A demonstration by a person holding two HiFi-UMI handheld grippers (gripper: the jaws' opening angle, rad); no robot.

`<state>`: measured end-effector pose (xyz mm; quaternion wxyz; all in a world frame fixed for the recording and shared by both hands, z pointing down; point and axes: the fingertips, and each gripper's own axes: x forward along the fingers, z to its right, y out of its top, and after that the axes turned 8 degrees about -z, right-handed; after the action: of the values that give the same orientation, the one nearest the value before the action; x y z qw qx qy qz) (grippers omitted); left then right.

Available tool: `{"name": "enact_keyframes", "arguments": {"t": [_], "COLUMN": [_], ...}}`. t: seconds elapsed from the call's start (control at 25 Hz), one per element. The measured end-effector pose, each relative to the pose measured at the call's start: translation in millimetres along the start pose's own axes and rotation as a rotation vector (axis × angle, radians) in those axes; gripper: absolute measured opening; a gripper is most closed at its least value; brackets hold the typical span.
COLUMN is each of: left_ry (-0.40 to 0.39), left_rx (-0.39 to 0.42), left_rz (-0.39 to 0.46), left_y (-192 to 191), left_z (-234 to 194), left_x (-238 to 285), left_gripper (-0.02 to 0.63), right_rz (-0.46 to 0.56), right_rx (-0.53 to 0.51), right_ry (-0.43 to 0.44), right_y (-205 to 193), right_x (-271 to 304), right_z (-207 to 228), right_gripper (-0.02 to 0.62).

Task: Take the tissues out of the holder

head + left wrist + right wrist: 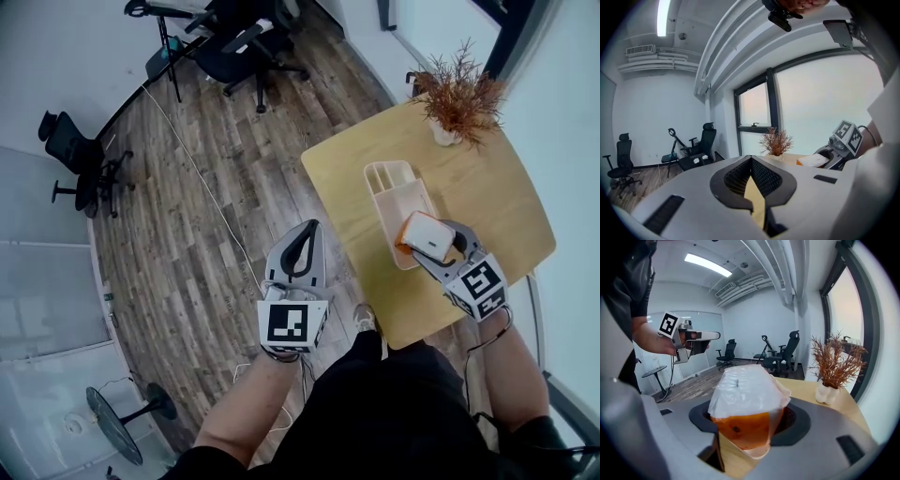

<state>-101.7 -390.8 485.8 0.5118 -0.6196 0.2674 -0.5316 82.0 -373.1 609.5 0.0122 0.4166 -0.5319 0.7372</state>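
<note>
The jaws of the right gripper (429, 242) pinch the tissue pack (746, 390), seemingly soft, light and slick-wrapped, across its middle; the left gripper (751, 160) has its jaws closed, empty.

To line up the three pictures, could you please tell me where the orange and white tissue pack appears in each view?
Head view: tissue pack right of centre, clamped in the right gripper, over the white holder's near end.
Left gripper view: pack small, right of centre.
Right gripper view: pack central, between the jaws.
Shared landmark: the dried plant.
</note>
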Motion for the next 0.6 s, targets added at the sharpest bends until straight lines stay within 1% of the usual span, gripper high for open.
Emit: {"name": "enact_keyframes", "arguments": {"t": [0.4,0.48,0.6], "left_ry": [0.023,0.027,0.027], "left_rx": [0.016,0.012,0.003], "left_rz": [0.039,0.056,0.073], "left_y": [16,22,32], "left_z": [-14,-16,-17], "left_x": [-31,-37,-45], "left_gripper": [0.005,0.005,0.005], "right_rz": [0.030,0.048,0.092], "right_rx": [-0.032,-0.011,0.055], "right_ry": [-0.041,-0.042,-0.038], "right_y": [31,38,51], "right_x": [-26,-33,-46], "right_z": [-8,-9,-8], "right_gripper": [0.276,0.276,0.276]}}
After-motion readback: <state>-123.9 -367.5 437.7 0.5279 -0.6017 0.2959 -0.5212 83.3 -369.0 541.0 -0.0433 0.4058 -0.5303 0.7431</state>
